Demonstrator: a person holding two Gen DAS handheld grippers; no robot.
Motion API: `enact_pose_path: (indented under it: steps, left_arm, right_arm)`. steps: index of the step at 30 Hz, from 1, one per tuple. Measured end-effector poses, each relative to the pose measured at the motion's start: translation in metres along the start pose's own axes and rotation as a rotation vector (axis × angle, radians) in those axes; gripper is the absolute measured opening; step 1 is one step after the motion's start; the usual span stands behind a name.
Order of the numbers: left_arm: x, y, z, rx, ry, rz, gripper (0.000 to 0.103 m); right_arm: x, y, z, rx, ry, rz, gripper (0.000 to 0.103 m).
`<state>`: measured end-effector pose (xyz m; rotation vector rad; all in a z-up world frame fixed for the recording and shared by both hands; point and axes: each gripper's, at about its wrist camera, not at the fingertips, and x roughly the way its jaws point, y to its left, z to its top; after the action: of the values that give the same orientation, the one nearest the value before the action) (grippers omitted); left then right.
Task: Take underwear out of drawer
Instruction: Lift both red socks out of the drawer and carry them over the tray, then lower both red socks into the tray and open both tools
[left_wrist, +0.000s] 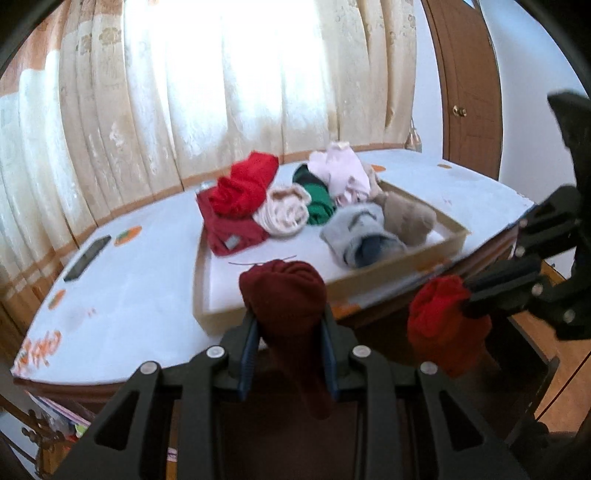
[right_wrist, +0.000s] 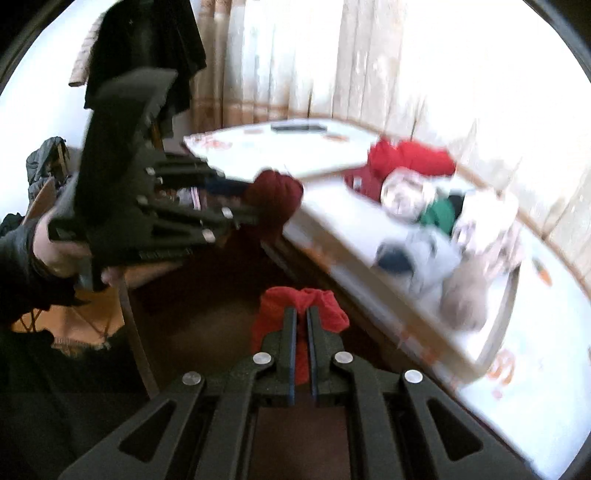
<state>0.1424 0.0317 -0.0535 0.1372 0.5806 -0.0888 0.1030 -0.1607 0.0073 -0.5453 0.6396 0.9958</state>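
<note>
Both rolls hang clear of the dark drawer (left_wrist: 480, 387) below: the left gripper (left_wrist: 291, 328) has its jaws clenched on a maroon roll (left_wrist: 282, 295), the right gripper (right_wrist: 302, 321) on a red roll (right_wrist: 299, 306) (squeezed almost flat), with the tray (left_wrist: 399, 266) on the counter (left_wrist: 140, 295) just ahead, nearer the left.

Your left tool (left_wrist: 290, 325): matt black plastic, shiny metal pins | maroon roll (left_wrist: 282, 291): soft knit cloth | tray (left_wrist: 402, 264): matt cardboard | tabletop (left_wrist: 147, 280): smooth white covering
</note>
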Motion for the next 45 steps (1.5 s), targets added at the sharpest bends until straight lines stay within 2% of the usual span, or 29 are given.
enact_pose_path:
  steps: [8,18,27,38,45]
  left_arm:
    - [0.014,0.014,0.03,0.018,-0.017,0.025,0.029]
    - [0.048,0.03,0.049,-0.01,-0.003,0.05,0.029]
    - [0.075,0.04,0.054,-0.034,0.039,0.057,0.029]
    - [0.106,0.043,0.046,-0.068,0.115,0.024,0.029]
    - [0.108,0.043,0.042,-0.069,0.118,0.047,0.041]
  right_arm:
    - [0.009,-0.024,0.053,0.005,-0.078,-0.061,0.006]
    - [0.046,-0.063,0.075,0.085,-0.086,-0.103,0.006]
    - [0.074,-0.078,0.081,0.116,-0.061,-0.116,0.006]
    - [0.1,-0.083,0.077,0.14,-0.019,-0.109,0.006]
    - [0.111,-0.091,0.069,0.184,-0.014,-0.13,0.008]
